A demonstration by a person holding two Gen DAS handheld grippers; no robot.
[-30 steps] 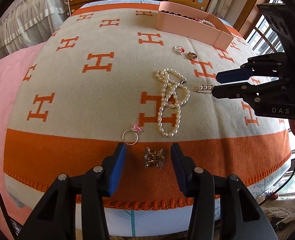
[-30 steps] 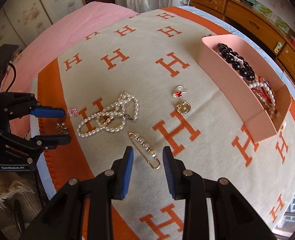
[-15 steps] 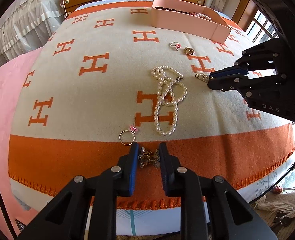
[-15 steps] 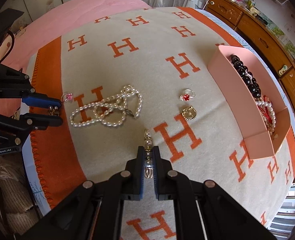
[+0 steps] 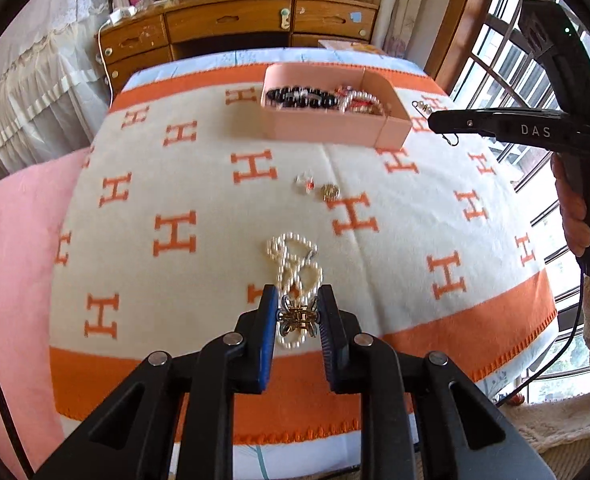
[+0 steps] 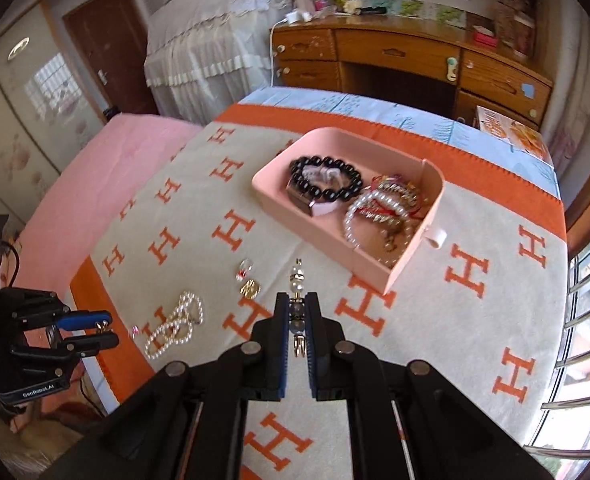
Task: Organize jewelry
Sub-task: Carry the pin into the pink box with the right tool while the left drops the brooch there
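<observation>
The bed is covered with a cream blanket that has orange H letters and an orange border; a pink sheet shows at one side. Behind the bed stands a wooden dresser with drawers, and a window with bars is on the right of the left wrist view.

The left gripper has its fingers clenched on a small gold and clear hair claw, which is lifted above the blanket. The right gripper has its fingers pressed together on a gold safety-pin brooch with pearls; the brooch sticks out in front of the fingertips, in the air, near the tray. Both pairs of fingers closed on their pieces within the last second.

A pink tray stands on the far part of the blanket. Inside it I count one bracelet of black beads, one pearl bracelet and a tangle of other pieces that I cannot count.

On the blanket lie one long pearl necklace, one ring with a red stone, one round gold piece just beside it, and one small ring with a pink stone next to the necklace.
</observation>
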